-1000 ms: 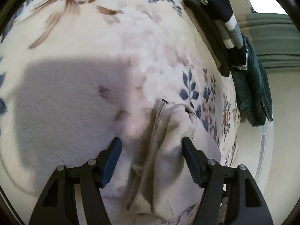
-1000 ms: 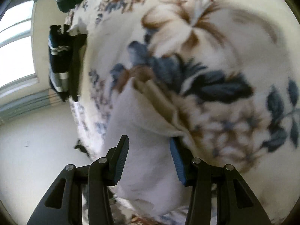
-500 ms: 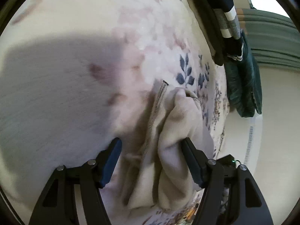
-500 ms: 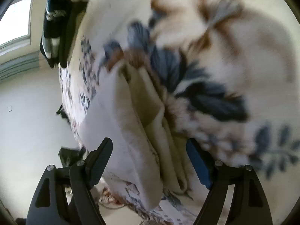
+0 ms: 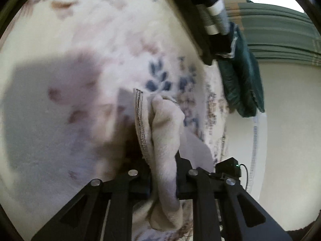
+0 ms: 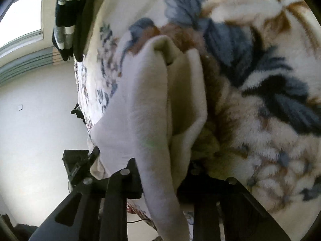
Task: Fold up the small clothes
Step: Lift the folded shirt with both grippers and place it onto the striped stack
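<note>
Setting: home, a bedroom by the look of it — work surface is a plush floral blanket (image 5: pixel 84 64) with folded dark clothes (image 5: pixel 208 18) stacked at its edge; green pleated curtains (image 5: pixel 280 32), window (image 6: pixel 22 26), plain white wall (image 6: pixel 36 108).

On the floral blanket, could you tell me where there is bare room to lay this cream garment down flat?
The widest bare stretch of the floral blanket lies left of the cream garment, which both the left gripper and right gripper clamp. The flowered area on its other side is bare too. It is crowded at the far edge, where the folded dark clothes are stacked.
</note>
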Demonstrator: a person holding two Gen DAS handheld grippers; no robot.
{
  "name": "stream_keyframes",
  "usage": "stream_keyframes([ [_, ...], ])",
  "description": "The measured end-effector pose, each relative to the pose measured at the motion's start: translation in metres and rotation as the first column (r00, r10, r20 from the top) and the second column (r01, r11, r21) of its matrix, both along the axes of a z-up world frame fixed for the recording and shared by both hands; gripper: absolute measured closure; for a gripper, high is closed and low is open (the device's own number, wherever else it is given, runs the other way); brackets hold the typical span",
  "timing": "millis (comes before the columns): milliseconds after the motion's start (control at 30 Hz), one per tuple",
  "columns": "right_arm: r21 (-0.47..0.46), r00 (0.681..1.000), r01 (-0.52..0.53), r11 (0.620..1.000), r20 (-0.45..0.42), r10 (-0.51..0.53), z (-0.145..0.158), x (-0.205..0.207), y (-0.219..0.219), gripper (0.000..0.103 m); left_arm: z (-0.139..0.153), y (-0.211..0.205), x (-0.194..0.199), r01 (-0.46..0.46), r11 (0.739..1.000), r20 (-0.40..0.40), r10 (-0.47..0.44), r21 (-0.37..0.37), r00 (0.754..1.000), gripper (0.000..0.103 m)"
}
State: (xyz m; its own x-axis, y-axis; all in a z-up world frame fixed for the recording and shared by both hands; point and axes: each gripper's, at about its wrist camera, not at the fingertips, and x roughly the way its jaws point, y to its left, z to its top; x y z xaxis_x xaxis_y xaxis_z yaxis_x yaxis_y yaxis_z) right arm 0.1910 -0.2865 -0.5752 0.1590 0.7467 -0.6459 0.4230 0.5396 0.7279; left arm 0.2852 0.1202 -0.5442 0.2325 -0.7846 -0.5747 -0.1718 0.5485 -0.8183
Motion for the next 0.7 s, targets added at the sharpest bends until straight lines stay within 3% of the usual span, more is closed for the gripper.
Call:
stream_keyframes([
  [200,-0.024,0.998,-0.001,1.0,0.061,0.002,0.058,0.016,0.01,0.082,0.05,0.0,0.029,0.037,0.999,0.057,-0.037,0.003,0.998,0.09],
  [367,-0.037,0.989,0.016,0.999,0.146,-0.011,0.12,0.067,0.013,0.082,0.105,0.002,0.096,0.02,1.0,0.151,-0.021,0.011,0.988,0.09],
  [500,-0.043,0.971,0.034,0.998,0.238,-0.023,0.171,0.145,0.01,0.082,0.15,-0.003,0.174,0.002,0.999,0.24,-0.009,0.033,0.971,0.09],
  [700,-0.077,0.944,0.057,0.995,0.328,-0.029,0.207,0.29,0.003,0.082,0.183,-0.016,0.308,-0.024,0.997,0.325,-0.001,0.075,0.946,0.09],
])
